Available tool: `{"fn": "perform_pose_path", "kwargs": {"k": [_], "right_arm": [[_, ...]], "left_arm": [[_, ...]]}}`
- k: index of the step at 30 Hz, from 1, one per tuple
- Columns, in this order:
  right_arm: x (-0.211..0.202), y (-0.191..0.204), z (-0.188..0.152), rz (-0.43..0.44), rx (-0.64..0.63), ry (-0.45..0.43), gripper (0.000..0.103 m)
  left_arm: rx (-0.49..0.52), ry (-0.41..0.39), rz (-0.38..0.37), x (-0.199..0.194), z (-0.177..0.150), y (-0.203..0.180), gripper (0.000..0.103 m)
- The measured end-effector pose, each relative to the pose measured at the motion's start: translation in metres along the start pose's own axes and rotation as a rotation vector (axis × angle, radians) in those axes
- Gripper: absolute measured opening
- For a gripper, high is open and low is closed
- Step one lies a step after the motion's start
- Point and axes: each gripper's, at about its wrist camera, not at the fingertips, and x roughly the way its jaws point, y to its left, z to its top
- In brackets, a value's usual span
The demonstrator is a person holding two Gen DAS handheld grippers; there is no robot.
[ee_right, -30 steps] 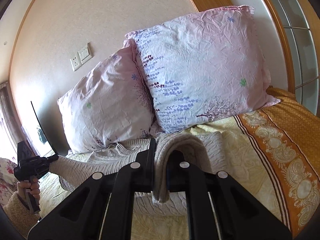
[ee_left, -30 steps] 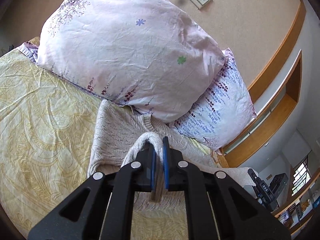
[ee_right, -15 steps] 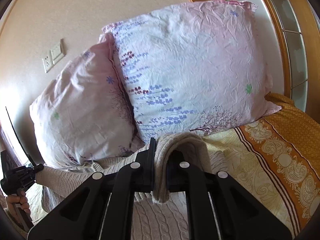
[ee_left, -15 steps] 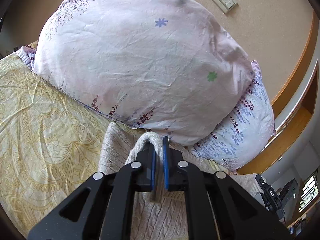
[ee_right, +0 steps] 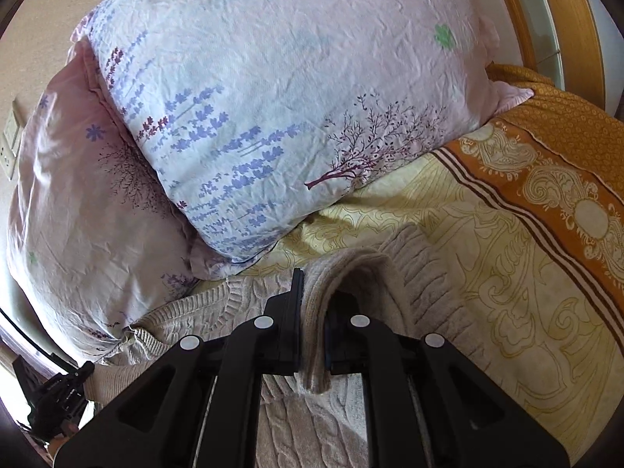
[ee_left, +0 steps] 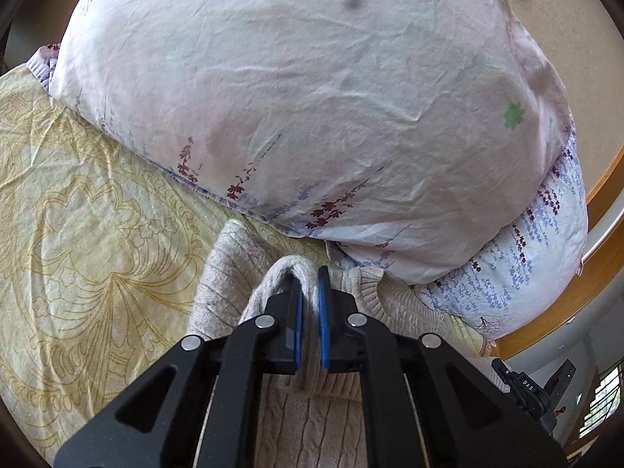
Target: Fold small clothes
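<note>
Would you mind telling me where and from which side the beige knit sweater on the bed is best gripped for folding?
Grip the sweater at its folded-over edge, one point toward each side, coming in from the near side toward the pillows. The knit doubles into a thick ridge there. Both the left gripper and right gripper are shut on such ridges.

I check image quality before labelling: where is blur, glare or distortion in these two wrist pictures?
Left wrist view: the pink floral pillow looks soft and bulging from fisheye distortion, with a dark smudge near the top; dark corners. Right wrist view: sharper, sunlight bright on the yellow patterned bedspread; the beige cable-knit sweater is clear.
</note>
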Motion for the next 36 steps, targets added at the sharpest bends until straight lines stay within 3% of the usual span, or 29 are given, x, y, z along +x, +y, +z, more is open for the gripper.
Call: {"fn": "perform_pose_path", "kwargs": {"k": [1, 3, 5, 7, 10, 12, 14, 16, 21, 23, 24, 26, 31, 34, 36], "right_arm": [[0.003, -0.002, 0.0, 0.004, 0.021, 0.018, 0.01], [0.009, -0.007, 0.001, 0.027, 0.067, 0.056, 0.022], [0.012, -0.012, 0.001, 0.073, 0.111, 0.079, 0.053], [0.01, -0.011, 0.0, 0.122, 0.124, 0.083, 0.056], [0.011, -0.001, 0.0, 0.194, 0.102, 0.107, 0.058], [0.012, 0.01, 0.0, 0.195, 0.064, 0.116, 0.057], [0.014, 0.019, 0.002, 0.18, 0.015, 0.116, 0.031], [0.017, 0.019, 0.006, 0.167, 0.037, 0.11, 0.027], [0.033, -0.002, 0.022, 0.161, 0.202, 0.101, 0.027], [0.036, -0.003, 0.022, 0.151, 0.204, 0.115, 0.029], [0.034, -0.003, 0.021, 0.15, 0.198, 0.116, 0.032], [0.025, -0.003, 0.018, 0.137, 0.178, 0.098, 0.044], [-0.011, -0.01, 0.012, 0.113, 0.112, 0.02, 0.044], [-0.029, -0.017, 0.016, 0.045, 0.031, -0.019, 0.044], [-0.035, -0.024, 0.016, 0.011, -0.025, 0.013, 0.044]], "left_arm": [[-0.015, 0.015, 0.01, 0.004, -0.001, 0.002, 0.007], [-0.047, 0.033, 0.014, 0.01, -0.003, 0.006, 0.009], [-0.072, 0.041, 0.002, 0.013, -0.004, 0.009, 0.017], [-0.096, 0.04, -0.035, 0.011, -0.005, 0.011, 0.03], [-0.113, 0.052, -0.094, 0.009, -0.003, 0.009, 0.033], [-0.116, 0.065, -0.099, 0.01, -0.002, 0.008, 0.033], [-0.125, 0.075, -0.099, 0.012, -0.001, 0.008, 0.033], [-0.148, 0.076, -0.101, 0.017, 0.002, 0.006, 0.033], [-0.282, 0.019, -0.115, 0.016, 0.01, 0.019, 0.034], [-0.321, -0.005, -0.129, 0.011, 0.011, 0.025, 0.052], [-0.322, -0.012, -0.129, 0.007, 0.011, 0.025, 0.055], [-0.307, -0.014, -0.129, -0.001, 0.011, 0.025, 0.062], [-0.247, 0.063, -0.171, -0.025, 0.013, 0.03, 0.074], [-0.169, 0.108, -0.143, -0.038, 0.014, 0.034, 0.075], [-0.114, 0.134, -0.125, -0.044, 0.013, 0.036, 0.075]]}}
